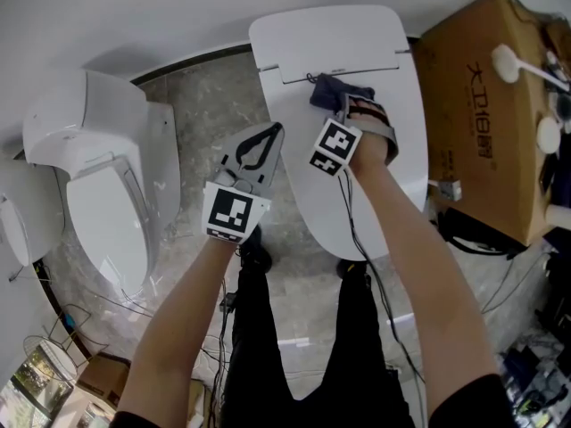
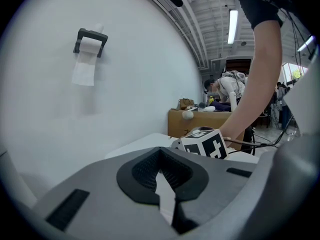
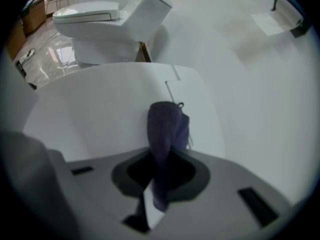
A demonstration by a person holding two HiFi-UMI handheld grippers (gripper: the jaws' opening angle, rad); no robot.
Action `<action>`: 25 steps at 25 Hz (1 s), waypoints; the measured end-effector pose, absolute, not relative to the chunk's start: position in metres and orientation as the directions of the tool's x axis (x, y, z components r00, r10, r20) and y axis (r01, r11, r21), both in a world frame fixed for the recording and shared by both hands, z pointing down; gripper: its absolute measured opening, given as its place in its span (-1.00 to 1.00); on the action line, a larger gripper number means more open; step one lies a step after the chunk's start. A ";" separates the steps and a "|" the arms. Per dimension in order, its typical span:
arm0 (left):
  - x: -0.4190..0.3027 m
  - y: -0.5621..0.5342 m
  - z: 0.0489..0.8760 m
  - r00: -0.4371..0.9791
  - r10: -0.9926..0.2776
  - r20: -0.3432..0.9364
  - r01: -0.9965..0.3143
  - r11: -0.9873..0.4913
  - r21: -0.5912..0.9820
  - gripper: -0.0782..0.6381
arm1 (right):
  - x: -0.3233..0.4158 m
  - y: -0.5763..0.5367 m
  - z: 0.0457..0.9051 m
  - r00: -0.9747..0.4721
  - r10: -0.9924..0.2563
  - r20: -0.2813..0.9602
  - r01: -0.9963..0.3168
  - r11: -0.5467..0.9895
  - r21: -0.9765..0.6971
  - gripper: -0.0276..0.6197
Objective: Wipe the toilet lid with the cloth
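Note:
The white toilet lid (image 1: 357, 185) lies closed in the upper middle of the head view. A dark blue cloth (image 1: 336, 90) rests bunched on the lid's rear part, near the hinge line. My right gripper (image 1: 344, 107) is shut on the cloth and presses it onto the lid. In the right gripper view the cloth (image 3: 167, 126) hangs folded from between the jaws of that gripper (image 3: 160, 160), over the lid (image 3: 95, 109). My left gripper (image 1: 270, 134) is shut with nothing in it, beside the lid's left edge, above the floor. In its own view the left gripper (image 2: 161, 156) points at the white wall.
A second white toilet (image 1: 98, 168) stands to the left, also seen far off as the toilet (image 3: 110, 16). A cardboard box (image 1: 486, 105) stands right of the lid. A toilet paper holder (image 2: 88, 51) hangs on the wall. Cables (image 1: 375, 266) trail over the grey floor by the person's legs.

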State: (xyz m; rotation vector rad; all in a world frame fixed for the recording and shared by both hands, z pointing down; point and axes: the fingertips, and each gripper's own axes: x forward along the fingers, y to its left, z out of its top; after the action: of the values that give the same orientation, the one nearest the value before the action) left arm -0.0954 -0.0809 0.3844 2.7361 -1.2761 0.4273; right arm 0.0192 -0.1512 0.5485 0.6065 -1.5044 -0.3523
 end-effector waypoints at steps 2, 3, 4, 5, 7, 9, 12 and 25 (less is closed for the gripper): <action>-0.096 -0.077 0.385 0.612 -0.734 0.294 -0.761 -0.648 -0.033 -0.73 | 0.013 -0.149 0.549 0.051 -0.564 0.825 -0.142 0.813 0.565 -0.71; -0.097 -0.077 0.385 0.612 -0.734 0.295 -0.761 -0.648 -0.033 -0.73 | 0.009 -0.148 0.549 0.048 -0.559 0.828 -0.137 0.817 0.560 -0.71; -0.098 -0.076 0.385 0.611 -0.734 0.296 -0.761 -0.647 -0.034 -0.73 | 0.005 -0.146 0.549 0.045 -0.555 0.831 -0.132 0.821 0.555 -0.71; -0.100 -0.077 0.384 0.610 -0.736 0.295 -0.763 -0.646 -0.035 -0.73 | 0.000 -0.145 0.549 0.040 -0.551 0.834 -0.127 0.825 0.551 -0.71; -0.104 -0.078 0.382 0.606 -0.740 0.291 -0.766 -0.642 -0.038 -0.73 | -0.010 -0.142 0.549 0.028 -0.544 0.838 -0.122 0.831 0.543 -0.71; -0.108 -0.079 0.379 0.602 -0.745 0.286 -0.769 -0.638 -0.041 -0.73 | -0.019 -0.140 0.549 0.018 -0.541 0.841 -0.121 0.833 0.539 -0.71; -0.115 -0.077 0.379 0.596 -0.749 0.289 -0.774 -0.632 -0.043 -0.73 | -0.030 -0.138 0.548 0.008 -0.539 0.843 -0.118 0.836 0.536 -0.71; -0.133 -0.076 0.380 0.576 -0.762 0.295 -0.790 -0.612 -0.038 -0.73 | -0.071 -0.125 0.547 -0.037 -0.521 0.853 -0.091 0.852 0.516 -0.71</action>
State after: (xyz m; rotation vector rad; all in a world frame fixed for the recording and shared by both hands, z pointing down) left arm -0.1327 -0.0764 0.3801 2.7012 -1.3344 0.4336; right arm -0.0707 -0.1250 0.5474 0.4941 -1.5877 -0.3690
